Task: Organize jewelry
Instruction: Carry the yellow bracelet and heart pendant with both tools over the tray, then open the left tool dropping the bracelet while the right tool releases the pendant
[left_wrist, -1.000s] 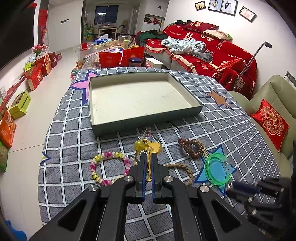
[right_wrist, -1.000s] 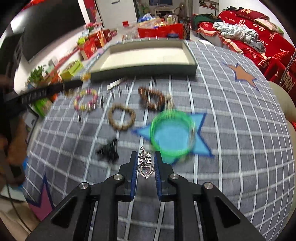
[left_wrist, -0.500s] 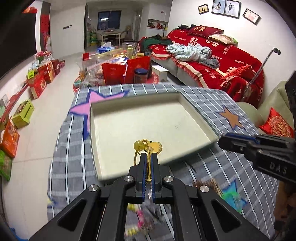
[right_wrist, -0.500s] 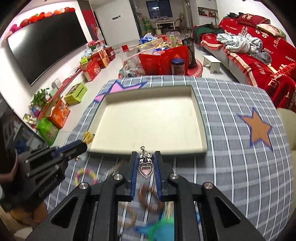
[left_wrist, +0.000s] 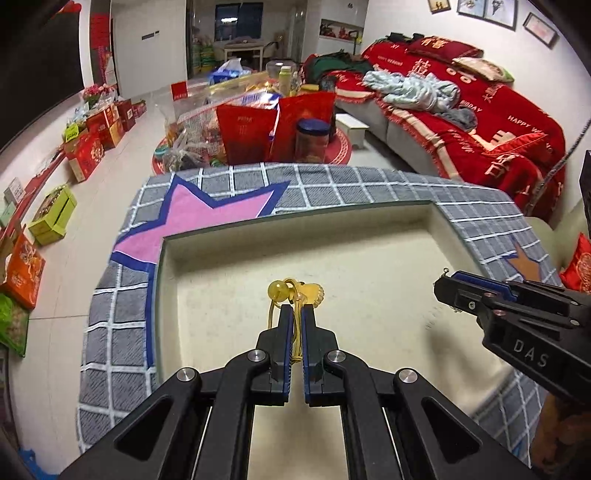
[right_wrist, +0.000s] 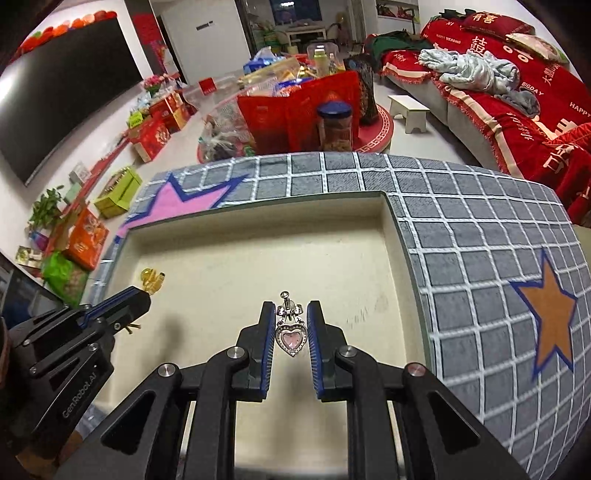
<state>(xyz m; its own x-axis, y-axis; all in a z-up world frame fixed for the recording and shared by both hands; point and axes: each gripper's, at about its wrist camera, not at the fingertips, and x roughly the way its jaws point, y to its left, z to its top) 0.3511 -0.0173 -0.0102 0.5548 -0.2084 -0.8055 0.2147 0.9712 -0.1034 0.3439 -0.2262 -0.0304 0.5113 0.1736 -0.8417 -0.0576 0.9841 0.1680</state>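
Observation:
My left gripper (left_wrist: 294, 310) is shut on a yellow beaded pendant (left_wrist: 295, 291) and holds it over the cream floor of the shallow grey tray (left_wrist: 162, 266). My right gripper (right_wrist: 291, 308) is shut on a silver brooch with a pink heart (right_wrist: 291, 334), also over the tray (right_wrist: 402, 236). The right gripper shows at the right of the left wrist view (left_wrist: 448, 286). The left gripper shows at the left of the right wrist view (right_wrist: 142, 295) with the yellow pendant (right_wrist: 152, 277) at its tip. The other jewelry on the table is out of view.
The tray lies on a grey checked cloth (right_wrist: 480, 236) with a pink star (left_wrist: 207, 218) and an orange star (right_wrist: 550, 317). Beyond the table are red bags and a jar (left_wrist: 312, 138) on the floor, boxes along the left wall, and a red sofa (left_wrist: 480, 122).
Both grippers have lifted off the cloth near the bracelets and moved forward over the tray, each still holding its piece. The bracelets have dropped out of view.

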